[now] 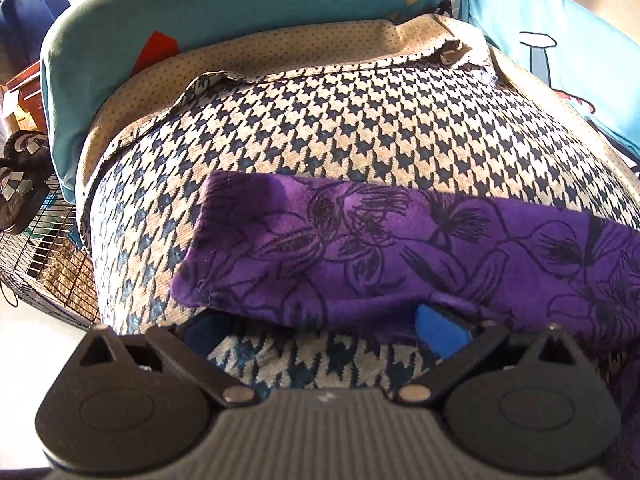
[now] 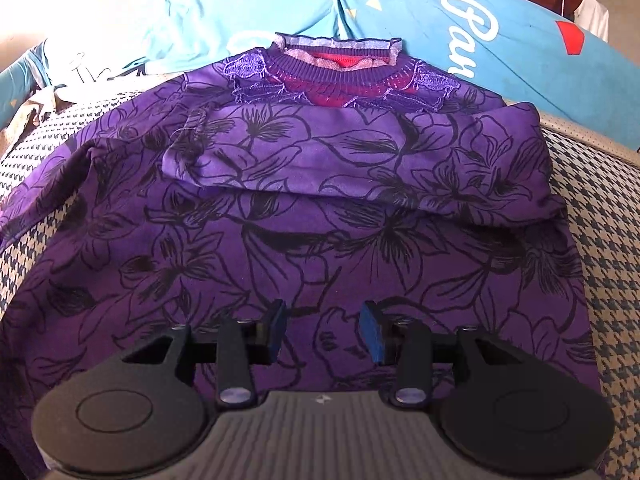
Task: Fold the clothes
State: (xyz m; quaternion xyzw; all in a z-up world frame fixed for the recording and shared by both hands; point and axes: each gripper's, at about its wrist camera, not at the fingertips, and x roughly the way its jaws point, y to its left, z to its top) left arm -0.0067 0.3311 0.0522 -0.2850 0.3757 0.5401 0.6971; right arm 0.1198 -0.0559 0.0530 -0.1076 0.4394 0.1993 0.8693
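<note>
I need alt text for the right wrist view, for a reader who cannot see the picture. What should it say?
A purple floral top lies on a houndstooth cover, neckline far from the camera, one sleeve folded across its chest. The right gripper is over the near part of the top with its jaws open. Turquoise printed bedding lies behind.

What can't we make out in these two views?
- Left gripper fingertips: left wrist view, hidden under the purple sleeve.
- Top hem: right wrist view, hidden behind the right gripper body.
- Top's left sleeve end: right wrist view, cut off by the frame edge.
- Blue sheet lettering: cut off by the top.
</note>
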